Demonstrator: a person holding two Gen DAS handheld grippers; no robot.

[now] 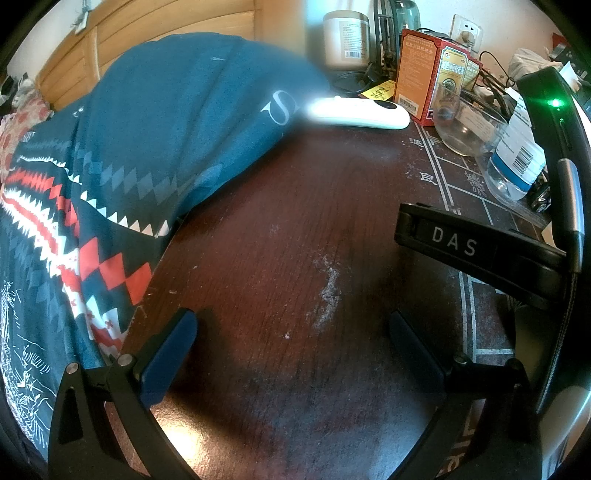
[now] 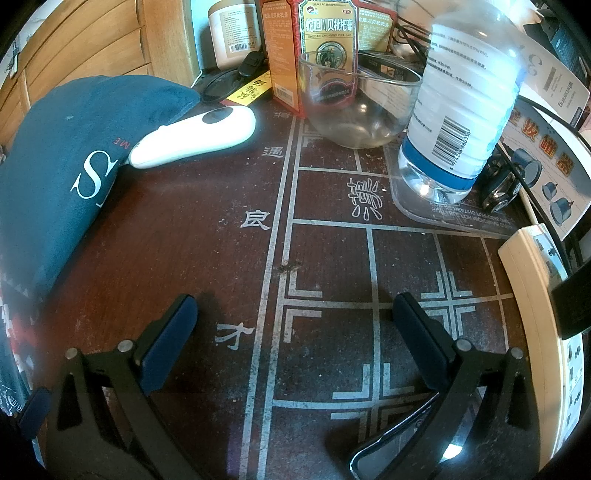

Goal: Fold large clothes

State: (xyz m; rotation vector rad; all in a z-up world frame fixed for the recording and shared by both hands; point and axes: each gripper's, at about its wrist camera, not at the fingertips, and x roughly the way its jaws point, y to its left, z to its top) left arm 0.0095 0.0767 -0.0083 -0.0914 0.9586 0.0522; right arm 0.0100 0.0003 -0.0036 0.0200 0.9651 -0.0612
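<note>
Hovering over the dark red worktop (image 1: 280, 240), we hold both grippers with nothing between their fingers. The left gripper (image 1: 291, 347) has its blue-padded fingers (image 1: 170, 354) spread wide above bare wood, beside a scuffed pale patch. The right gripper (image 2: 295, 343) is likewise spread wide, its fingers (image 2: 168, 343) standing over the white chessboard lines (image 2: 284, 221) printed on the worktop.

The garment (image 1: 155, 122) we are to fold is a dark teal piece with a band of red, white and black diamond pattern and a white letter S. It lies heaped at the left side of the worktop, well clear of both grippers' fingers; in the left wrist view its upper part is blurred. In the right wrist view the same garment (image 2: 74, 147) fills the left edge, and its far end touches a white remote-like device (image 2: 195, 136).

Behind the device stand an orange and red medicine box (image 2: 314, 48) and a cream jar (image 2: 232, 33). Just in front of the box sits a clear glass bowl (image 2: 358, 107), and beside that a clear plastic water bottle (image 2: 469, 103) with a white label, standing upright on a transparent lid (image 2: 443, 218). A cream power strip (image 2: 532, 280) runs along the right edge. In the left wrist view a black part marked DAS (image 1: 476, 251) reaches in from the right.
</note>
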